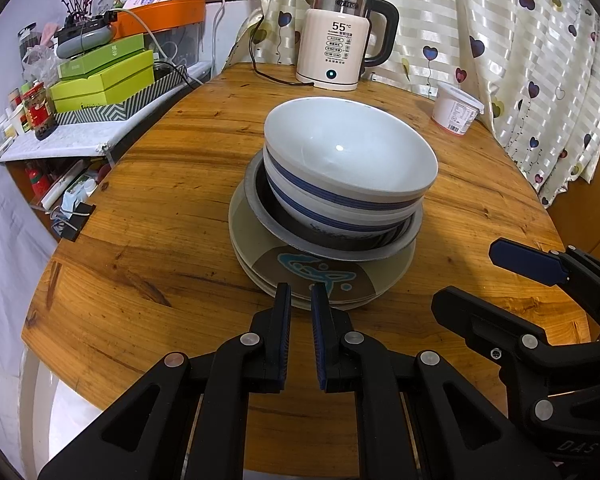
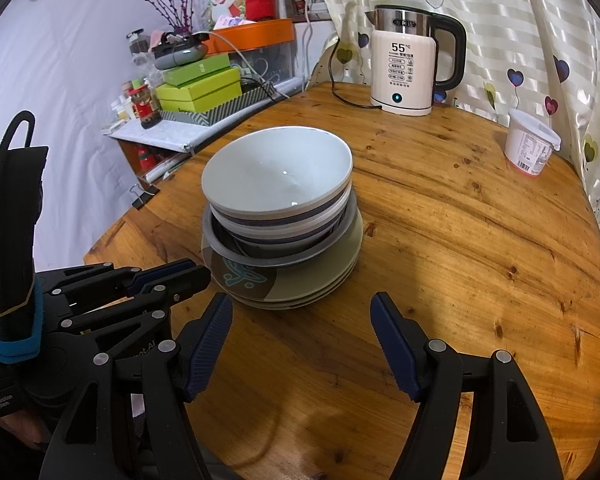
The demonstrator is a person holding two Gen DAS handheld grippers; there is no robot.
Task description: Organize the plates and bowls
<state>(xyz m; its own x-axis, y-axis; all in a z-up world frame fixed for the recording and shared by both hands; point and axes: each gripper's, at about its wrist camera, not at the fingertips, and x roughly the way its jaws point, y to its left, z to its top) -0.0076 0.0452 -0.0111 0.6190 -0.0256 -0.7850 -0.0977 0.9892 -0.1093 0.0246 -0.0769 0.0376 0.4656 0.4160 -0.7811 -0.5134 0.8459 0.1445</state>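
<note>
A stack stands mid-table: white bowls with blue bands nested in a grey-rimmed dish, on several beige plates with a teal motif. My left gripper is nearly shut and empty, its tips at the plates' near edge. It also shows in the right wrist view. My right gripper is open and empty, just in front of the stack. It also shows in the left wrist view, right of the stack.
A cream electric kettle with its cord stands at the table's back. A white lidded tub sits at the back right. A cluttered shelf with green boxes adjoins the left edge. Curtains hang behind.
</note>
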